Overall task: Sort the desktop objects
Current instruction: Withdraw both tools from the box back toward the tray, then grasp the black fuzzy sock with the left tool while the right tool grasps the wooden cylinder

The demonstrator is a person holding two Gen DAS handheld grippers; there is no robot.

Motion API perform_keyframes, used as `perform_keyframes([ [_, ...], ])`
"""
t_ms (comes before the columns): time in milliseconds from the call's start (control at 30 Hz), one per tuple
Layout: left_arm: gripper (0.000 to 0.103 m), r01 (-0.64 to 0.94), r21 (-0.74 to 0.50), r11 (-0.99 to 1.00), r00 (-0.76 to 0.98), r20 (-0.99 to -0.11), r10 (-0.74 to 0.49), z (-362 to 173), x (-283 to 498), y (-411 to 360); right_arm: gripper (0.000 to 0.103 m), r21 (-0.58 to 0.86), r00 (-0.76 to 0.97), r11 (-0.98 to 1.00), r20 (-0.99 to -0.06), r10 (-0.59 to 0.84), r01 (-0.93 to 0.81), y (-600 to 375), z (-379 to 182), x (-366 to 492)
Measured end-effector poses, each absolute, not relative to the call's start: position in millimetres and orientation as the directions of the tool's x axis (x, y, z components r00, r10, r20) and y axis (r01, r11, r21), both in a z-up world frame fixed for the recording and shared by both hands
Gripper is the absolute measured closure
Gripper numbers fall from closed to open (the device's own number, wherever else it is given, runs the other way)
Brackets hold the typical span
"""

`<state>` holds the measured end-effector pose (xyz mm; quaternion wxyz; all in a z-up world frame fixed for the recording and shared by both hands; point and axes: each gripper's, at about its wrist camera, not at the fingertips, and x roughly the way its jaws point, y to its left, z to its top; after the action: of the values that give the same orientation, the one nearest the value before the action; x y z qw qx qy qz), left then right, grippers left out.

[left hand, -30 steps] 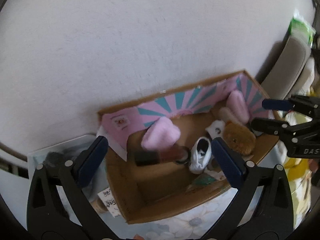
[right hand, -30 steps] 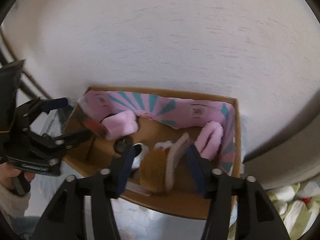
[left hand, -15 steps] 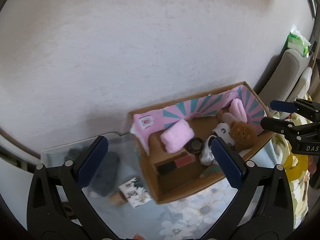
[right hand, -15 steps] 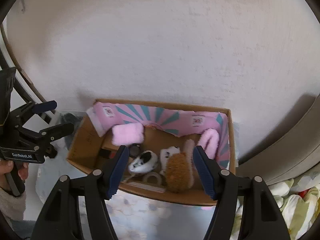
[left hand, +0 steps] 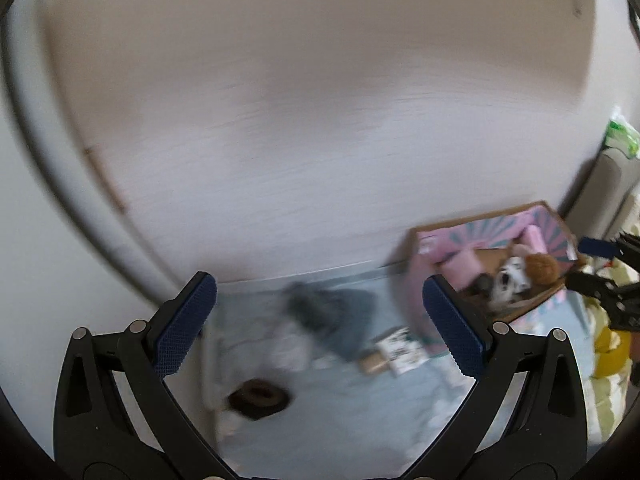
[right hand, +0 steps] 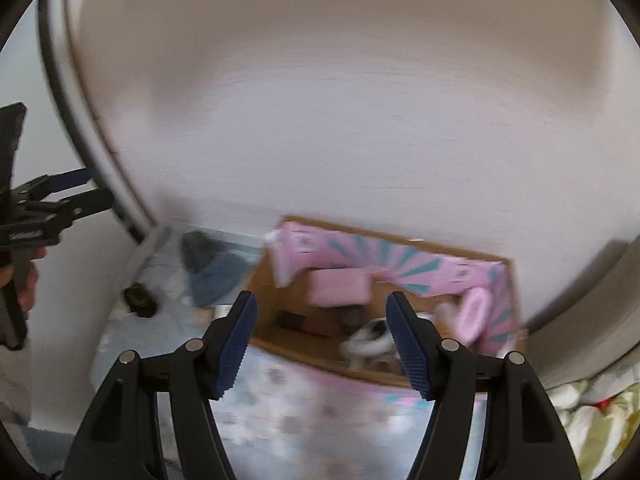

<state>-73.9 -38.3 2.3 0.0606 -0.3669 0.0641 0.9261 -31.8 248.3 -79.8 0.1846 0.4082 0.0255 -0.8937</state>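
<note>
Both tools hang above the tabletop with nothing in them. The left gripper (left hand: 320,322) has its blue pads spread wide, only blurred cloth below the gap. The right gripper (right hand: 322,338) stands partly spread, its fingers clear of the cardboard box (right hand: 280,340) underneath. That box sits against the wall, lined with pink and teal paper, holding a pink block (right hand: 338,288), a brown plush toy (left hand: 540,268) and a black-and-white item too smeared to name. Left of the box lie a dark grey cloth (left hand: 332,316), a small printed pack (left hand: 400,350) and a dark ring (left hand: 260,398). Motion blur softens everything.
</note>
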Motion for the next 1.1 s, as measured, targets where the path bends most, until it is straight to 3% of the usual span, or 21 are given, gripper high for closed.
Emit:
perform_keyframes([
  [300, 0.000, -0.058, 0.027, -0.998, -0.744, -0.668, 0.025, -31.1, -32.8, -125.6, 0.040, 0.113, -0.552, -0.856, -0.720, -0.421, 0.505, 162.2, -109.0, 3.1],
  [600, 0.000, -0.109, 0.043, -0.993, -0.727, -0.685, 0.050, -104.2, -15.0, -126.5, 0.040, 0.097, -0.512, -0.819, -0.738, -0.440, 0.565, 96.7, -159.2, 11.3],
  [800, 0.004, -0.120, 0.038, -0.992, -0.669, -0.741, 0.052, -177.2, -26.8, -120.5, 0.040, 0.102, -0.486, -0.839, -0.775, -0.404, 0.535, 79.5, -220.4, 13.0],
  [1100, 0.004, -0.105, -0.001, -0.994, -0.621, -0.781, 0.067, -219.5, -44.0, -122.2, 0.040, 0.033, -0.539, -0.930, -0.808, -0.240, 0.365, 86.7, -264.8, -0.3],
])
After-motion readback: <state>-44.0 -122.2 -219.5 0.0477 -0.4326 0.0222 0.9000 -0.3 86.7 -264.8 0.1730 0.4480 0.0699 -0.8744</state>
